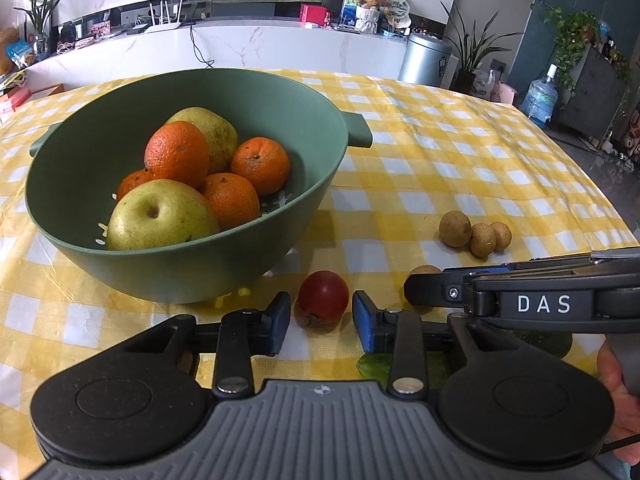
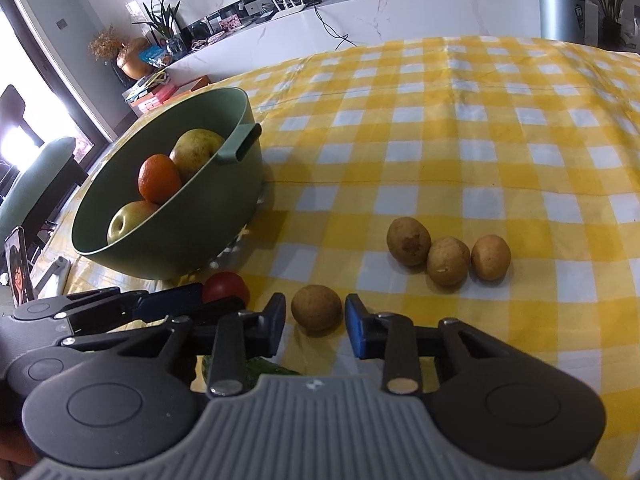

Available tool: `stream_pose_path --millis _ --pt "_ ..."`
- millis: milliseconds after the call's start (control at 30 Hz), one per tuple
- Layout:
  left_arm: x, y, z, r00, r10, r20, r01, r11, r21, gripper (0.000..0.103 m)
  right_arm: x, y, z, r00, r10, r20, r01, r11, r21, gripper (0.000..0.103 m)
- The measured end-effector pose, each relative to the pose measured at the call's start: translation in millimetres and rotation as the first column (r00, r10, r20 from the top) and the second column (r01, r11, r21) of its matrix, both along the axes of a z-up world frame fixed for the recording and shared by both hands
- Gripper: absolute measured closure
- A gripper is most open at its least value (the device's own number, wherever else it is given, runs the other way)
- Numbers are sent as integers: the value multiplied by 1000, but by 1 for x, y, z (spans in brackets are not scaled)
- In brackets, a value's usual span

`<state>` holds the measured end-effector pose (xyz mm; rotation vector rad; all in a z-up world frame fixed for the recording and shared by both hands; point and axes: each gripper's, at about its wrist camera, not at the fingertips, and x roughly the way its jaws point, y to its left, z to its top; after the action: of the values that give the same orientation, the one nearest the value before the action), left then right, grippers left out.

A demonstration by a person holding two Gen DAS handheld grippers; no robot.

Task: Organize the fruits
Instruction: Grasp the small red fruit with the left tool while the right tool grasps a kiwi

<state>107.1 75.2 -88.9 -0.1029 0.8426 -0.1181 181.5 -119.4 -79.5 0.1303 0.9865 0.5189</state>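
A small red tomato [image 1: 322, 298] lies on the checked cloth between the blue pads of my left gripper [image 1: 322, 320], with a thin gap on each side. A brown longan [image 2: 316, 308] lies the same way between the pads of my right gripper [image 2: 316, 320], untouched. Both grippers are open and side by side, the right one's finger [image 1: 432, 290] reaching in from the right. The green bowl [image 1: 180, 272] just beyond the tomato holds several oranges [image 1: 178, 152] and two yellow-green pears [image 1: 160, 216]. Three more longans [image 2: 448, 256] lie grouped to the right.
A green cucumber-like vegetable [image 1: 372, 364] lies partly hidden under the grippers. The yellow checked tablecloth [image 2: 480, 140] stretches far and right of the bowl. A person's hand [image 1: 616, 384] shows at the right edge. A phone [image 2: 18, 268] stands at the table's left.
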Motion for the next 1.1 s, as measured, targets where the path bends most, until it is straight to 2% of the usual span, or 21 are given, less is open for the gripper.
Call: stream_pose_path --millis 200,600,933,1100 --pt "0 -2 -1 1000 -15 3 15 1000 9 72 0 2 -2 1000 2 -2 -2 1000 -10 78" --pt "-8 -3 15 998 -22 55 23 1000 -5 73 -2 -4 1 1000 -19 3 19 1000 14 78" --pt "-20 3 44 988 -9 154 24 995 -93 73 -15 -10 20 994 -21 106 14 998 63 78" --pt "-22 4 64 981 -15 193 34 995 -95 73 -24 -7 34 986 4 167 -14 998 54 78"
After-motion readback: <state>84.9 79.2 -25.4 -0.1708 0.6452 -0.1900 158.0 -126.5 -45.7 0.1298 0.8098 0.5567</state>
